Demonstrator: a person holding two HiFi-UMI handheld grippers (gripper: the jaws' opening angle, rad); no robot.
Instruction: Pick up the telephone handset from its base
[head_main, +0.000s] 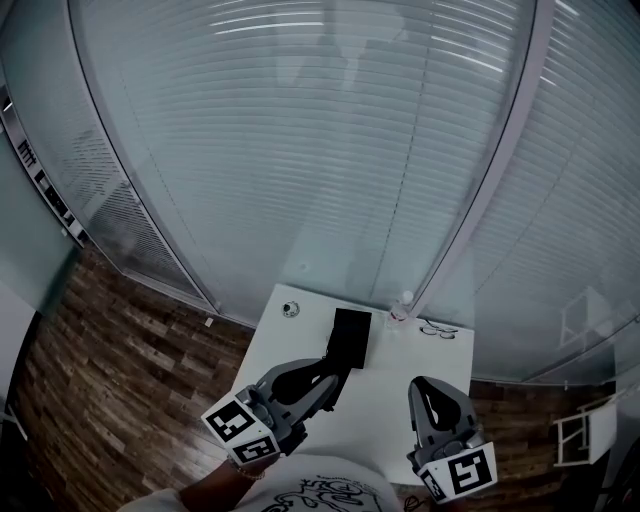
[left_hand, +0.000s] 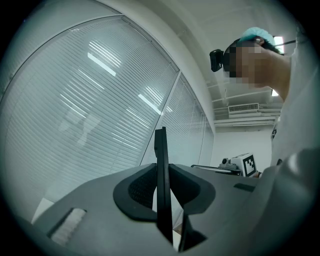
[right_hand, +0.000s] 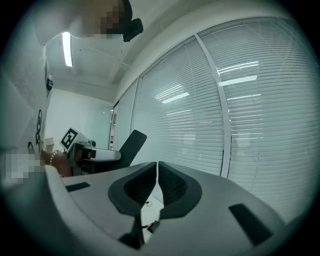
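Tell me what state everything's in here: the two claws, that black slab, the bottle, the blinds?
left gripper: shut on the black handset.
black handset: clamped near one end, sticking out tilted.
right gripper: shut, nothing between its jaws.
bottle: upright on the white table.
blinds: lowered.

Black handset (head_main: 351, 337), white table (head_main: 385, 400), brown wood-plank floor (head_main: 110, 360)

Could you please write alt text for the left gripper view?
The grey left gripper is shut on a thin, flat black handset, seen edge-on and standing upright between its jaws. Behind it, white slatted blinds fill the background.
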